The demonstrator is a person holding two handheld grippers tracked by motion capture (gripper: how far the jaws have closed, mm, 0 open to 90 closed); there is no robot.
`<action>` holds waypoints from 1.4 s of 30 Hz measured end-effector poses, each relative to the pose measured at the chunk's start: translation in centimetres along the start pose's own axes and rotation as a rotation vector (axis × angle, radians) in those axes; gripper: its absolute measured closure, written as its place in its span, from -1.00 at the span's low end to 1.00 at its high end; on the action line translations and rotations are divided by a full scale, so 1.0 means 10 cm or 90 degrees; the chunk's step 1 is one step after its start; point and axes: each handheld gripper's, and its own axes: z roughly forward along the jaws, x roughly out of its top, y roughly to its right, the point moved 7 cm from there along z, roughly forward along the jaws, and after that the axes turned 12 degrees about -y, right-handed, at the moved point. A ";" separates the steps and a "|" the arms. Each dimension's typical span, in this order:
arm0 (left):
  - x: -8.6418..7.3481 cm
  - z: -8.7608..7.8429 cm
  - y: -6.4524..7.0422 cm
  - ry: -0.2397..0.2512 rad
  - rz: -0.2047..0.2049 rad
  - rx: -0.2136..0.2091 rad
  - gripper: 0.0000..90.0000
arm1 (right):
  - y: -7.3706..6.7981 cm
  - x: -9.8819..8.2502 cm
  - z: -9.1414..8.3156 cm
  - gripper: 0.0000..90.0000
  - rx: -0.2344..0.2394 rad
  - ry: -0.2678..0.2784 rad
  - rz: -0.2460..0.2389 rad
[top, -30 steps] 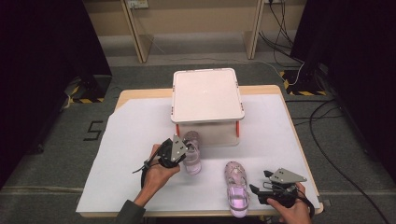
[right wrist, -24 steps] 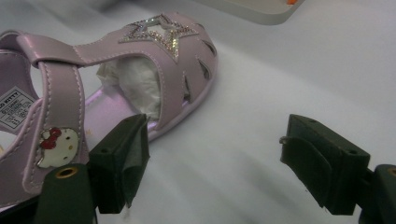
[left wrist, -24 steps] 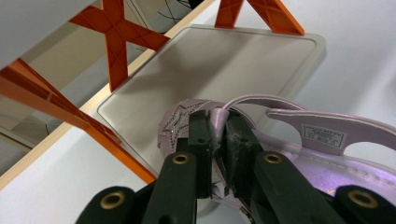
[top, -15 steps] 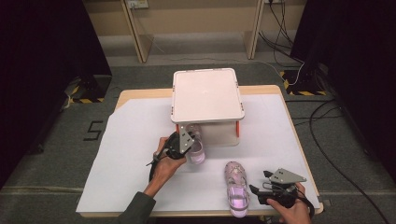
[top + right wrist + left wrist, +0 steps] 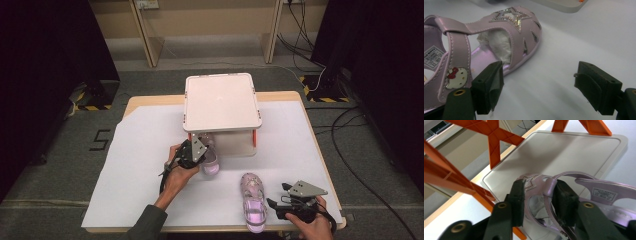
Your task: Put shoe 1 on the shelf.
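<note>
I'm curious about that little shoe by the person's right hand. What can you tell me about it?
The sandal is a small child's shoe in shiny lilac, leather-like material, with a glittery star on its cut-out toe, an ankle strap bearing a cartoon cat badge, a size label inside and white paper stuffed in the front. It lies upright on the white sheet, toe towards the rack. The right gripper is open beside it.

Orange rack legs flank the shelf; white sheet lies open.
</note>
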 end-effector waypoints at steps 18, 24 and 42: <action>0.04 -0.22 0.01 0.029 -0.111 -0.041 -0.11 | -0.01 0.00 0.01 -0.49 0.003 -0.003 0.000; 0.03 -0.46 0.10 0.037 -0.146 -0.088 -0.28 | -0.01 0.00 0.00 -0.49 0.001 -0.002 0.000; -0.39 -0.56 0.51 -0.012 -0.187 -0.151 -0.58 | 0.02 0.03 -0.05 -0.49 -0.008 0.018 0.005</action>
